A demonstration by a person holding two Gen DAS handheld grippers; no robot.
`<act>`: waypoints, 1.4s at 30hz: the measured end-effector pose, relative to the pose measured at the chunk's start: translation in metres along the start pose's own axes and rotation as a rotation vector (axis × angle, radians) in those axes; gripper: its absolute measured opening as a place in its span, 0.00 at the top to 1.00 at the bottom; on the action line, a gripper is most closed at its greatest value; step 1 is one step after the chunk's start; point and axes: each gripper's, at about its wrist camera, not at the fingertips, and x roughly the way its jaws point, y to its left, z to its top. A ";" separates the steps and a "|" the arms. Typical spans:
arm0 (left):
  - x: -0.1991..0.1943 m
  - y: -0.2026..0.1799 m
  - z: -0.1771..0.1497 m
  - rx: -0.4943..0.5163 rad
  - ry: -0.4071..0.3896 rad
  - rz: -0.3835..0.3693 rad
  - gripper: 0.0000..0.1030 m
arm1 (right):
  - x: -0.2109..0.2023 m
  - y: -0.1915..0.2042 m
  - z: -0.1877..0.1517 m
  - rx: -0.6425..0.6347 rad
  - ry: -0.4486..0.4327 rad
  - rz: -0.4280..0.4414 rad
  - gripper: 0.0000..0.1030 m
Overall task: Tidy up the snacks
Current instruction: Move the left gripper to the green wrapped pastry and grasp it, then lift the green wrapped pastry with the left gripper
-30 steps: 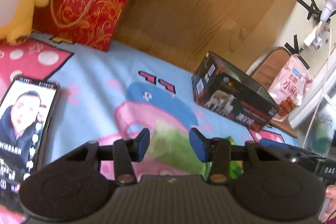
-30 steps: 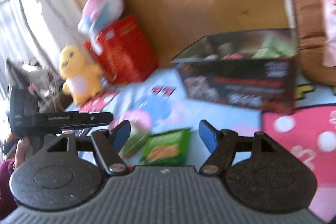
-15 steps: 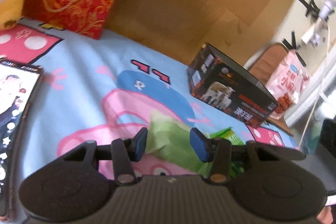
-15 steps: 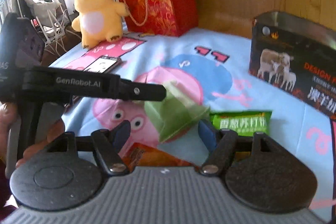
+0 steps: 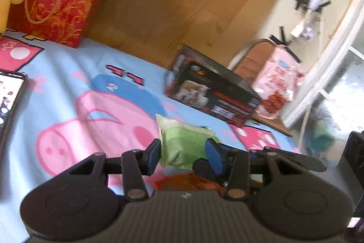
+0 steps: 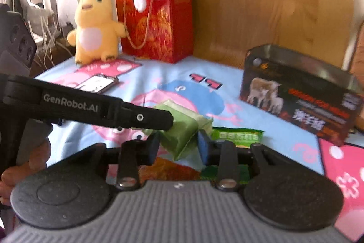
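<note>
both the left gripper (image 5: pixel 183 150) and the right gripper (image 6: pixel 177 144) clench the pale green snack packet (image 5: pixel 184 147) at the lower middle of each frame. the right jaws have just been closing. the black snack box (image 6: pixel 295 95) stands at the right.

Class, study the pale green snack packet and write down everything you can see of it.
The pale green snack packet is a soft pillow pouch of matte, slightly crinkled film with a crimped seam along its top edge. It is puffed, unopened as far as shows, and tilted above the cartoon blanket. The left tongs are shut on its sides. The right tongs have just been closing around its lower corner; contact there is unclear. An orange packet and a bright green packet lie close by.
</note>
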 end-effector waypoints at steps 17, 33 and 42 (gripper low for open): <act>0.020 -0.058 -0.043 0.187 0.098 -0.024 0.59 | -0.061 -0.018 -0.059 0.100 -0.042 -0.094 0.58; 0.025 -0.058 -0.049 0.264 0.037 -0.050 0.53 | -0.057 -0.017 -0.062 0.098 -0.054 -0.091 0.41; 0.024 -0.056 -0.050 0.266 0.036 -0.059 0.53 | -0.056 -0.014 -0.062 0.069 -0.045 -0.131 0.42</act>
